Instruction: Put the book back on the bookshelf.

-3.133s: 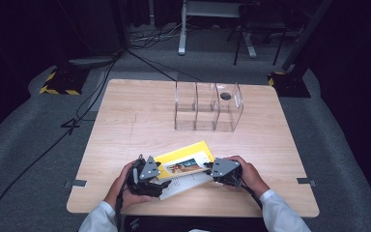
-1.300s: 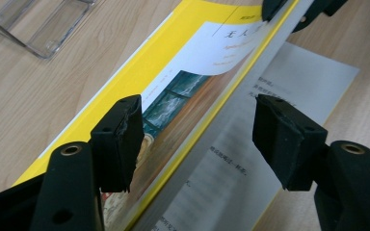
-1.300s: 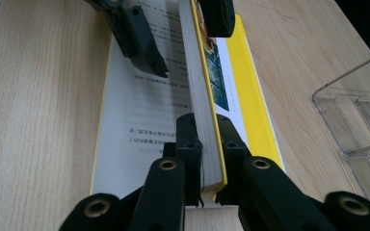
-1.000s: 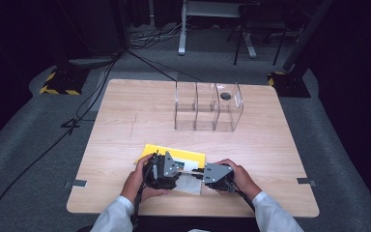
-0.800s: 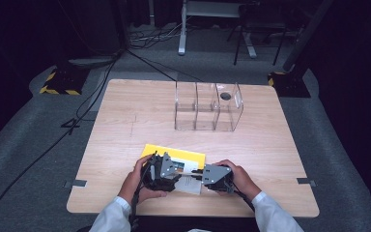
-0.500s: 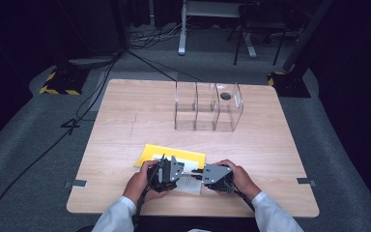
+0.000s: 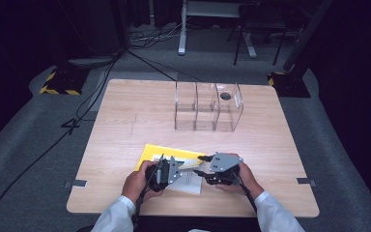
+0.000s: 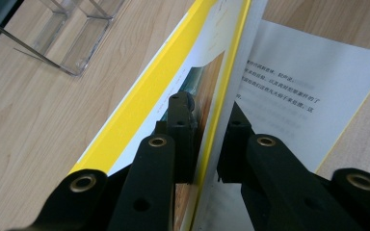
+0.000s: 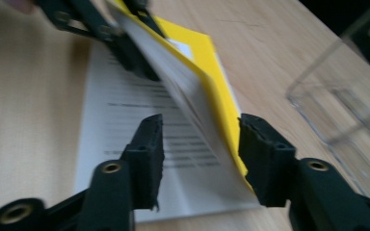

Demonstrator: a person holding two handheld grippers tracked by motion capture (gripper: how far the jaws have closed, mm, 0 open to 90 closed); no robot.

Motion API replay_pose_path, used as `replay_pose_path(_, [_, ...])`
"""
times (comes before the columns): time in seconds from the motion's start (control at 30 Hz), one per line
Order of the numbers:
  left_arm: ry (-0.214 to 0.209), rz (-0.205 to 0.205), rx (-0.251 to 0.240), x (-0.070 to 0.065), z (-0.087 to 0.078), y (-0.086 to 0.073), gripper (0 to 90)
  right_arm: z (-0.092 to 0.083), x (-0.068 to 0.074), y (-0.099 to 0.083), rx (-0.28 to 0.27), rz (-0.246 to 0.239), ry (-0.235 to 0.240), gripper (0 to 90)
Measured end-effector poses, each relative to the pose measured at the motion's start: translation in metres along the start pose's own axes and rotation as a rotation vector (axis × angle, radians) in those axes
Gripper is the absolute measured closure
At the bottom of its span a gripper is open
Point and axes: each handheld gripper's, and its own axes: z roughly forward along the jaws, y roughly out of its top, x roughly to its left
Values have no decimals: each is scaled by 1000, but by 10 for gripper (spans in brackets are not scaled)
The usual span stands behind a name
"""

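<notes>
High view: a thin yellow booklet (image 7: 174, 162) lies open near the counter's (image 7: 125, 121) near edge, between the left tongs (image 7: 181, 169) and right tongs (image 7: 199, 165).

Left gripper view: the left tongs (image 8: 207, 139) have just closed and clamp the raised cover leaf, which looks light and floppy, best pinched near its edge.

Right gripper view: the right tongs (image 9: 200, 144) have just opened and stand apart around that leaf, pads clear.

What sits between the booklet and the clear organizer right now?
Nothing: in the high view, bare wooden tabletop separates the yellow booklet from the clear organizer.
</notes>
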Motion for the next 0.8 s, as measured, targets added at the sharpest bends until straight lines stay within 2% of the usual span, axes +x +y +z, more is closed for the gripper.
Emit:
replay_pose_path(0.1, [5,-11,-16,4,-5,-2,800,-11,-17,-11,-22,97,-21,460])
replay_pose_path(0.17, [19,-16,-28,6,-9,-3,806,-13,-25,-18,-18,145,-32,459])
replay_pose_path(0.3, [55,-26,-35,10,-16,-4,823,-3,-32,-33,61,189,-17,431])
replay_pose_path(0.33, [81,-15,-41,9,-19,-5,827,0,-33,-36,75,188,-12,424])
replay_pose_path(0.37, [81,-15,-41,9,-19,-5,835,0,-33,-36,75,188,-12,424])
replay_pose_path(0.43, [83,-22,-49,11,-21,-6,838,12,-29,-41,122,190,13,418])
replay_pose_path(0.6, [88,-26,-58,13,-25,-7,840,27,-20,-40,146,152,46,420])
replay_pose_path(0.67, [89,-32,-60,13,-26,-7,841,31,-16,-40,159,139,44,429])
replay_pose_path(0.8, [98,-34,-74,16,-30,-8,843,35,-17,-41,159,144,53,433])
